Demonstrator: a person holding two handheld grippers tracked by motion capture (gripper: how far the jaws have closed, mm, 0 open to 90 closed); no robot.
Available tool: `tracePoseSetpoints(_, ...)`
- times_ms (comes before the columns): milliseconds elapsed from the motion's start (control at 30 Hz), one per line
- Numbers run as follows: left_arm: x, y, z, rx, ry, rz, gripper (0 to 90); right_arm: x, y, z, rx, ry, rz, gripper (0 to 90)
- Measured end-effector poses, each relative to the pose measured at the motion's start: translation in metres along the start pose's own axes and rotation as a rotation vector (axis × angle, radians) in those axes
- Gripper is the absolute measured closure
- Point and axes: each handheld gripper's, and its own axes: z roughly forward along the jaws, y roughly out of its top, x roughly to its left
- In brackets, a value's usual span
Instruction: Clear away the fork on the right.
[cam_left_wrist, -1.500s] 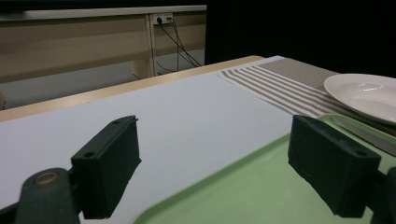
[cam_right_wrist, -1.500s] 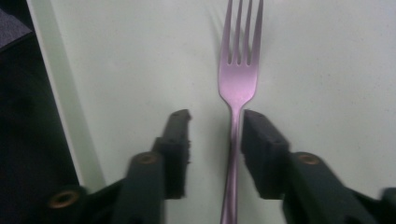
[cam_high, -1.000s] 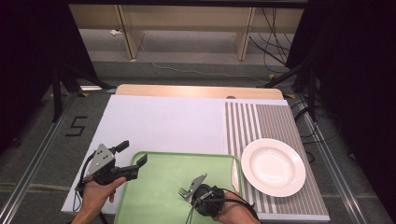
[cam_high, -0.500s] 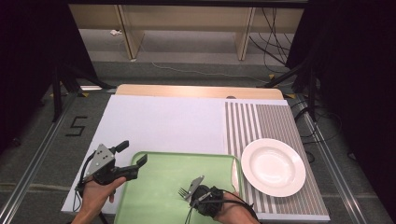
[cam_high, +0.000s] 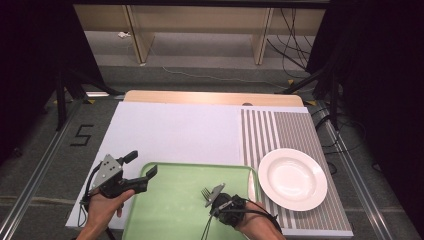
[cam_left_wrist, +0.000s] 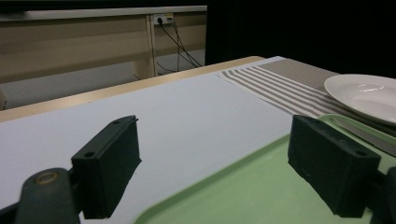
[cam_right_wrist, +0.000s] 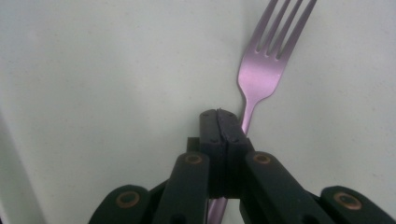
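While the right gripper (cam_right_wrist: 219, 116) sits low in the middle of its own view with jaws pressed flat together, the fork (cam_right_wrist: 266, 70) lies on the green tray (cam_high: 175, 200) just beside their right edge, tines toward the upper right; whether it is pinched cannot be told. At the high view's lower left, the left gripper (cam_high: 142, 170) stands wide open, holding nothing, over the tray's corner. Farther right rests the white plate (cam_high: 292, 178) on the striped mat (cam_high: 280, 130).

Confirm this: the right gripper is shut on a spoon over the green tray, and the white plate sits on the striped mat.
Not a spoon: the right gripper view shows a fork in the shut right gripper. The green tray, white plate and striped mat are as stated.
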Motion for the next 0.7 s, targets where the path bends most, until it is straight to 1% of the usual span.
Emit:
tracePoseSetpoints(33, 0.000, 0.000, 0.000, 0.000, 0.000, 0.001, 16.3, -0.001, -0.001, -0.001, 0.003, 0.003, 0.010, 90.0)
tracePoseSetpoints(100, 0.000, 0.000, 0.000, 0.000, 0.001, 0.000, 16.3, -0.004, -0.003, -0.001, 0.006, 0.002, 0.007, 90.0)
tracePoseSetpoints(167, 0.000, 0.000, 0.000, 0.000, 0.000, 0.001, 16.3, -0.006, -0.005, -0.002, 0.013, 0.000, 0.026, 90.0)
tracePoseSetpoints(233, 0.000, 0.000, 0.000, 0.001, 0.000, 0.002, 16.3, -0.009, -0.007, -0.003, 0.014, -0.006, 0.027, 90.0)
tracePoseSetpoints(367, 0.000, 0.000, -0.001, 0.000, 0.001, 0.002, 16.3, -0.014, -0.010, -0.004, 0.025, -0.008, 0.048, 90.0)
tracePoseSetpoints(500, 0.000, 0.000, -0.001, -0.001, 0.001, 0.000, 16.3, -0.019, -0.013, -0.005, 0.030, -0.014, 0.058, 90.0)
tracePoseSetpoints(533, 0.000, 0.000, -0.001, 0.000, 0.001, 0.001, 16.3, -0.020, -0.014, -0.005, 0.031, -0.016, 0.070, 90.0)
tracePoseSetpoints(567, 0.000, 0.000, -0.001, -0.001, 0.001, 0.001, 16.3, -0.022, -0.015, -0.006, 0.030, -0.016, 0.066, 90.0)
tracePoseSetpoints(600, 0.000, 0.000, -0.001, -0.001, 0.001, 0.000, 16.3, -0.022, -0.016, -0.006, 0.034, -0.015, 0.078, 90.0)
tracePoseSetpoints(633, 0.000, 0.000, 0.000, -0.008, -0.003, -0.001, 16.3, -0.024, -0.017, -0.006, 0.034, -0.018, 0.077, 90.0)
tracePoseSetpoints(667, 0.000, 0.000, 0.000, -0.008, -0.003, -0.001, 16.3, -0.024, -0.017, -0.006, 0.038, -0.019, 0.091, 90.0)
tracePoseSetpoints(700, 0.000, 0.000, 0.000, -0.009, -0.003, -0.001, 16.3, -0.026, -0.018, -0.007, 0.036, -0.021, 0.086, 90.0)
